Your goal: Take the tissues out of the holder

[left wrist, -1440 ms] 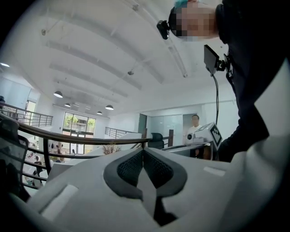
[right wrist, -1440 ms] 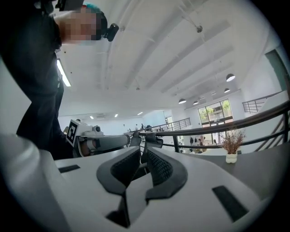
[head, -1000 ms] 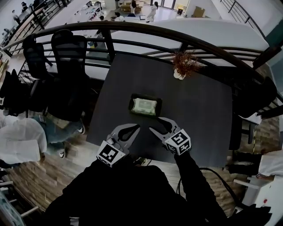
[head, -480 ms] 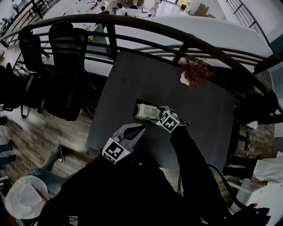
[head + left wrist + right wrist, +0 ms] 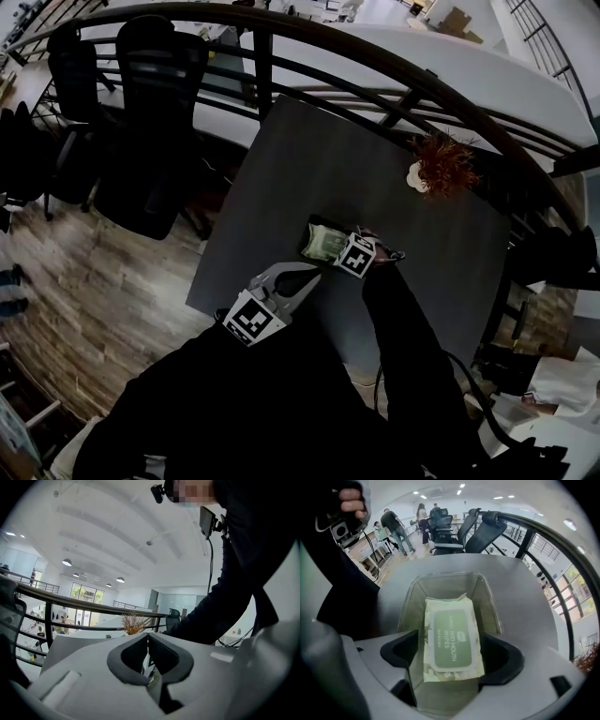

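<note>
Green wipes pack [image 5: 452, 639] lies in the clear holder [image 5: 487, 597] on the worktop [image 5: 529, 606]; our right hand-held gripper [image 5: 450, 645], jaws just spread wide, straddles it ungripped. Next we pinch and lift. Our left hand-held gripper [image 5: 148, 641] idles, jaws together.

Head view: high over dark grey square table [image 5: 309, 169], facing steeply down. Right gripper view: close, steeply down into clear plastic holder [image 5: 408, 603] with green wipes pack [image 5: 451, 639]; head view shares both. Left gripper view: low, near-level, toward far dried brown plant [image 5: 132, 623], also in head view.
</note>
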`<state>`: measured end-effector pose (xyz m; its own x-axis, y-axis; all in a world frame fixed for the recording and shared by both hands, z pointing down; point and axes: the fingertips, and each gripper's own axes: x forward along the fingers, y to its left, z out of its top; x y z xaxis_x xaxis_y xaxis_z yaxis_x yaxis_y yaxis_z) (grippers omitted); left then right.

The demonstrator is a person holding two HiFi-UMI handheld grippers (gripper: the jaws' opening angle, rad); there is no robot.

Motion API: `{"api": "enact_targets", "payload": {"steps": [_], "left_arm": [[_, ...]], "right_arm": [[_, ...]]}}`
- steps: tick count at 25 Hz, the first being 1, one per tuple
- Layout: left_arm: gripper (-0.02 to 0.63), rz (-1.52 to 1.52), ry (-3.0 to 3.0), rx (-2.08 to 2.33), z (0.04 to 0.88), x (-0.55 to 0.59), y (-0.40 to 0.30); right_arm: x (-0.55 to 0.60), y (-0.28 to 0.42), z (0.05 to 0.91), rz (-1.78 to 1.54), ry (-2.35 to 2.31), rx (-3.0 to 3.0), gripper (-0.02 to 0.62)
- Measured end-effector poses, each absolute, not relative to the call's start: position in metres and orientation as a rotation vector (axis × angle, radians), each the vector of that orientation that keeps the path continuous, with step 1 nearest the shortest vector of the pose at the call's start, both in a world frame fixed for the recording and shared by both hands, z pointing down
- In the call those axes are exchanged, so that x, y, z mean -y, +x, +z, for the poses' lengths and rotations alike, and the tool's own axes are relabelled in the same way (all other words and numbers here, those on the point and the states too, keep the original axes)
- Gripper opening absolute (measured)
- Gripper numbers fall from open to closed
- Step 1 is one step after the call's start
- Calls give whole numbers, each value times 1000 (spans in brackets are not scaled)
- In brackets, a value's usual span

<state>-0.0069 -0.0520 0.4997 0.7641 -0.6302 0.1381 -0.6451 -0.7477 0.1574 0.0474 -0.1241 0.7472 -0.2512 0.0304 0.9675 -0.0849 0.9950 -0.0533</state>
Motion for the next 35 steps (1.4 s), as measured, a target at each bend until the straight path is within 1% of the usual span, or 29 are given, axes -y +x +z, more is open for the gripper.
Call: {"api": "enact_targets", "payload": {"steps": [7, 11, 17, 23, 28, 35], "left_arm": [[8, 104, 2739, 996, 510, 59, -15], [8, 99, 2726, 998, 514, 60, -21], [8, 105, 2728, 991, 517, 60, -25], [8, 100, 2747, 981, 513, 61, -26], [8, 91, 2780, 946, 506, 61, -13], [8, 79, 2840, 823, 495, 64, 32]], "right_arm": [[135, 50, 774, -41, 54, 1688, 407], [136, 51, 781, -67, 52, 1629, 403], [134, 52, 772, -29, 68, 1686, 368], [128, 52, 737, 32, 94, 1709, 367], [127, 57, 689, 6, 137, 1746, 367], [133, 107, 640, 15, 263, 1763, 367]]}}
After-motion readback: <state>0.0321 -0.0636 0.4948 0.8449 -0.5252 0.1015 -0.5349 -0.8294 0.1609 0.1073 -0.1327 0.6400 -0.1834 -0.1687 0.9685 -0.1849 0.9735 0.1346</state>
